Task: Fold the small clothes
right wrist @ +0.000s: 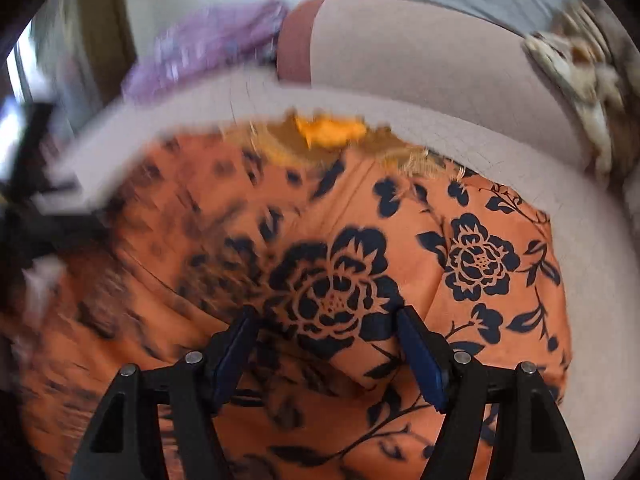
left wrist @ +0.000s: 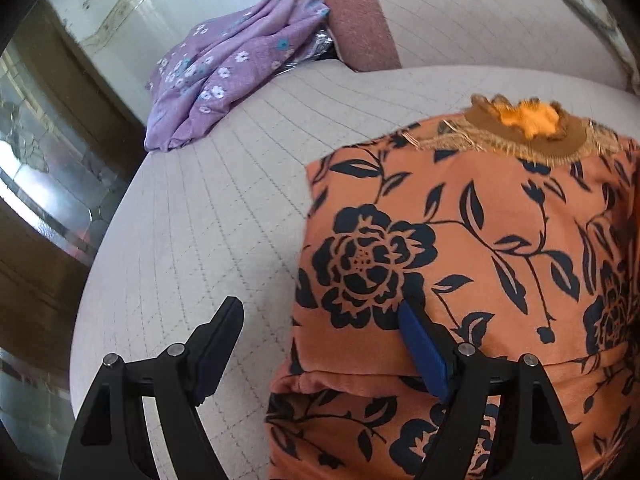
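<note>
Surface: a pale quilted cushion with a stitched grid, like a sofa seat, carries the clothes; its backrest rises at 12 o'clock.
Task garment: an orange garment printed with dark navy flowers lies on the cushion, filling the left wrist view from 3 to 6 o'clock and most of the right wrist view.
Neckline: a brown fringed collar with a bright orange patch sits at the garment's far end, toward 1 o'clock in the left wrist view and 12 o'clock in the right wrist view.
Fold: a folded edge of the orange cloth runs across the near part, at about 6 o'clock in the left wrist view.
Left gripper: the left gripper has its jaws spread wide and grips nothing; one finger is over the bare cushion at 7 o'clock, the other over the garment's left edge at 5 o'clock.
Right gripper: the right gripper also stands with jaws apart, nothing pinched; both fingers are above the floral print near a large dark flower. Whether the tips touch the cloth cannot be told.
Other cloth: a crumpled purple garment with small white and teal flowers lies at 11 o'clock, well apart from the orange one.
Bolster: a rust-pink armrest cushion stands just beside the purple cloth at 12 o'clock.
Blur: the left half of the right wrist view is smeared.
</note>
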### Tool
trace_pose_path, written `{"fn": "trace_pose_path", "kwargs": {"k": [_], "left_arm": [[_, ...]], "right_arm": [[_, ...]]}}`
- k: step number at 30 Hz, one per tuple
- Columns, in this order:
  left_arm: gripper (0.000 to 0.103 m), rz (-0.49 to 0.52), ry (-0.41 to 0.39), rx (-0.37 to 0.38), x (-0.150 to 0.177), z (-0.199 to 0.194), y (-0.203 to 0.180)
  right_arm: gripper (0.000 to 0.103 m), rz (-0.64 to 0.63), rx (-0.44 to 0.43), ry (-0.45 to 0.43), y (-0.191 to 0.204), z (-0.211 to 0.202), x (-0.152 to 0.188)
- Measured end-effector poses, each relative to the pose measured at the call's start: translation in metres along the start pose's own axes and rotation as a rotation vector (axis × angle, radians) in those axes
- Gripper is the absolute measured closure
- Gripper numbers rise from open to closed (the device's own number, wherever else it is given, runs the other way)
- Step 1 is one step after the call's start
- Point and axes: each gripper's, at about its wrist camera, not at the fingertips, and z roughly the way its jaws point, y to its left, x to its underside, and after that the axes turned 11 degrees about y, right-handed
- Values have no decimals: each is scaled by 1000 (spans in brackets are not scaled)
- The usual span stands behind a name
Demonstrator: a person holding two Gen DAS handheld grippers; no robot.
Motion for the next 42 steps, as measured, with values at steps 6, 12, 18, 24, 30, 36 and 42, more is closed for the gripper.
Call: {"fn": "trace_pose_path", "kwargs": {"k": [6, 12, 18, 24, 30, 36, 42], "left_arm": [[23, 6, -18, -27, 3, -2, -4], [23, 25, -49, -75, 9, -5, -15], [21, 42, -84, -103, 14, -5, -18], [20, 21, -81, -84, 14, -4, -15], [20, 11, -89, -69, 15, -3, -12], [20, -6, -92, -40, 16, -2, -9], [20, -17, -94, -13, 15, -1, -6]], "right_arm": [[29, 226, 114, -23, -75, -10, 11], [29, 656, 63, -153, -161, -44, 41], [30, 435, 5, -337, -108, -72, 32], [31, 367, -8, -612, -88, -123, 52], [35, 276, -163, -436, -64, -94, 40], [62, 401, -206, -79, -86, -21, 34], [66, 478, -181, 29, -106, 3, 42]]}}
